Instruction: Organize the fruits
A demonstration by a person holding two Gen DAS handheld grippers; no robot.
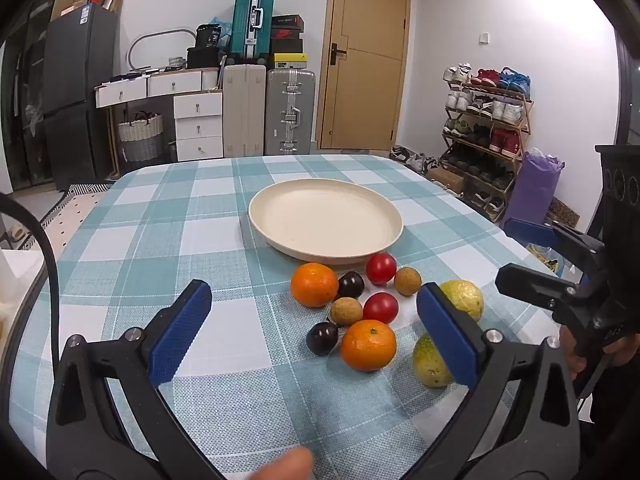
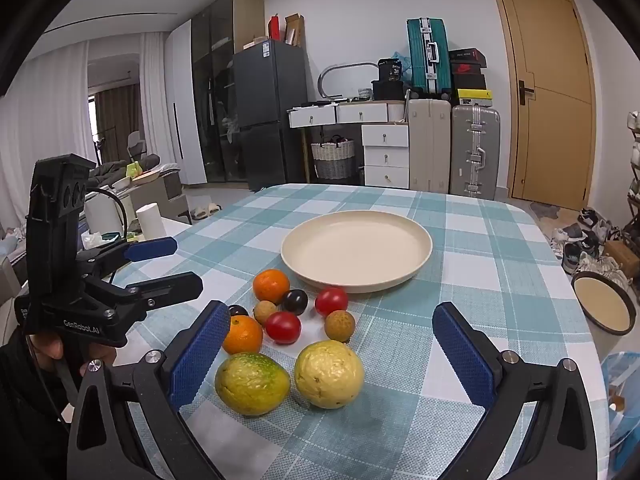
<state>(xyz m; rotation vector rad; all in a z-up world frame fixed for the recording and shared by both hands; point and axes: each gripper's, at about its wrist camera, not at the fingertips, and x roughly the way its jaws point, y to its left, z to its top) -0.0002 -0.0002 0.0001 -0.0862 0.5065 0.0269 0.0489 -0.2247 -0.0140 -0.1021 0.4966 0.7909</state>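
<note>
Left wrist view: left gripper [image 1: 314, 330] jaws wide apart, empty, above the fruits [image 1: 352, 306] clustered just before the bare plate [image 1: 256, 216]. Start with the near orange [image 1: 368, 345].

Right wrist view: right gripper [image 2: 326, 356] also spread, empty; take the yellow guava [image 2: 329, 374], squeeze gently.

A teal-and-white checked tablecloth [image 1: 160, 232] covered the table; behind it stood a dark fridge [image 2: 268, 112], white drawers [image 2: 386, 156], a woven basket [image 2: 333, 159], grey [image 1: 291, 112] and beige [image 1: 244, 110] suitcases, a teal suitcase [image 1: 253, 20] on top; a wooden door [image 1: 366, 56]; a shoe rack [image 1: 486, 128] at right.
</note>
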